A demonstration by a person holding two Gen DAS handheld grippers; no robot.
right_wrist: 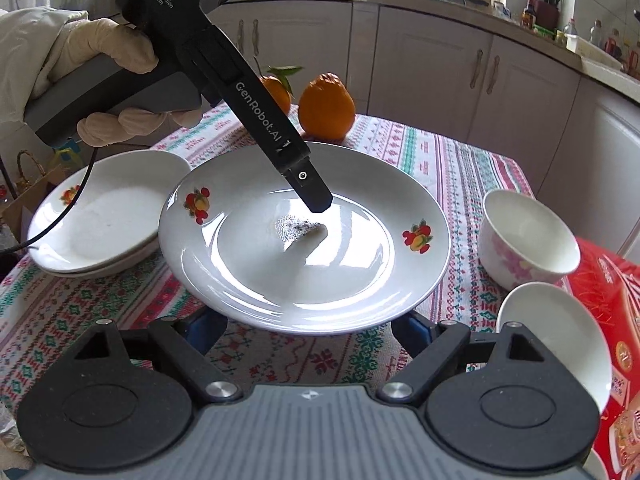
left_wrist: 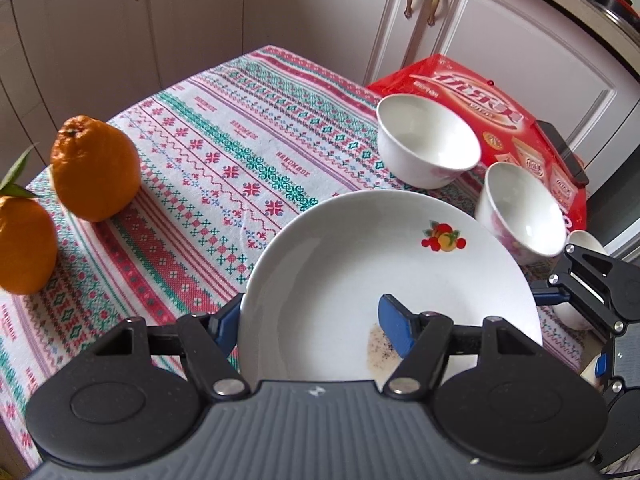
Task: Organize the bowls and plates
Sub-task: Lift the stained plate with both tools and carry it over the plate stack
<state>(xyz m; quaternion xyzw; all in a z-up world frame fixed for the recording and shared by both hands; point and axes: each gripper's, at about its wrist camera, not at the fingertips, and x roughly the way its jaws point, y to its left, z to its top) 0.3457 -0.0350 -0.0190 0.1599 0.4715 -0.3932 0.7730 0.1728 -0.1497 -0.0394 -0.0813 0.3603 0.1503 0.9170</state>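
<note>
The left claw (left_wrist: 310, 320) sits nearest the lens, pinching the near rim of a white plate (left_wrist: 360, 272) with 1 blue pad under the rim and the other on the inner face beside a dark food smear. In the right wrist view this plate appears tilted and clear of the worktop (right_wrist: 472, 168), so I judge it is mid-carry. The right claw (right_wrist: 308, 330) stands spread just below the plate's near edge, its pads apparently not pressing on anything. To the left of that claw lies a stack of 2 plates (right_wrist: 100, 220) (stacking begun, it seems). To its right 3 bowls are loose and unstacked: an upright bowl (right_wrist: 528, 232), a tilted bowl (right_wrist: 556, 340) leaning by a red box (right_wrist: 608, 300), and a further bowl (left_wrist: 428, 140) beyond. 2 oranges (right_wrist: 326, 106) sit far ahead.
</note>
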